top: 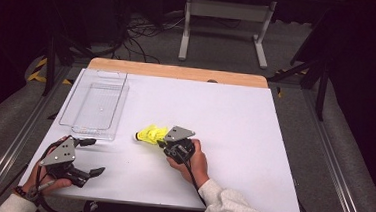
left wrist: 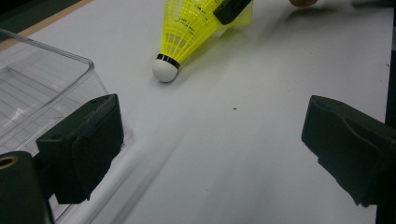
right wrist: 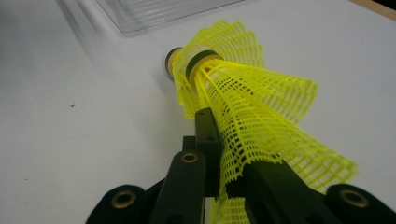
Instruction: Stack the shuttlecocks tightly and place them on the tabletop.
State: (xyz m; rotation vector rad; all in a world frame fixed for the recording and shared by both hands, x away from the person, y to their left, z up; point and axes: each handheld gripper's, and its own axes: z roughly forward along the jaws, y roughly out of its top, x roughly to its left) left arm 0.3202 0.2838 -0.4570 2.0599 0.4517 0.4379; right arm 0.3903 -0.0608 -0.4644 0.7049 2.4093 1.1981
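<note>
A yellow plastic shuttlecock (top: 151, 133) with a white cork lies on the white table (top: 234, 139), cork pointing left toward the clear tray. My right gripper (top: 161, 143) is shut on its mesh skirt. In the right gripper view the skirt (right wrist: 252, 93) is squashed between the two black jaws of that gripper (right wrist: 219, 140), and the cork points away from the camera. My left gripper (top: 97, 156) rests near the table's front left corner, open and with nothing between its jaws. The left gripper view looks between those spread jaws (left wrist: 215, 140) at the shuttlecock (left wrist: 187, 32) farther off.
A clear plastic tray (top: 96, 104) stands at the table's left side, close to the left gripper's jaw (left wrist: 37, 79) and just beyond the shuttlecock (right wrist: 154, 14). Cables and a white table frame (top: 227, 18) lie on the floor past the far wooden edge (top: 178, 71).
</note>
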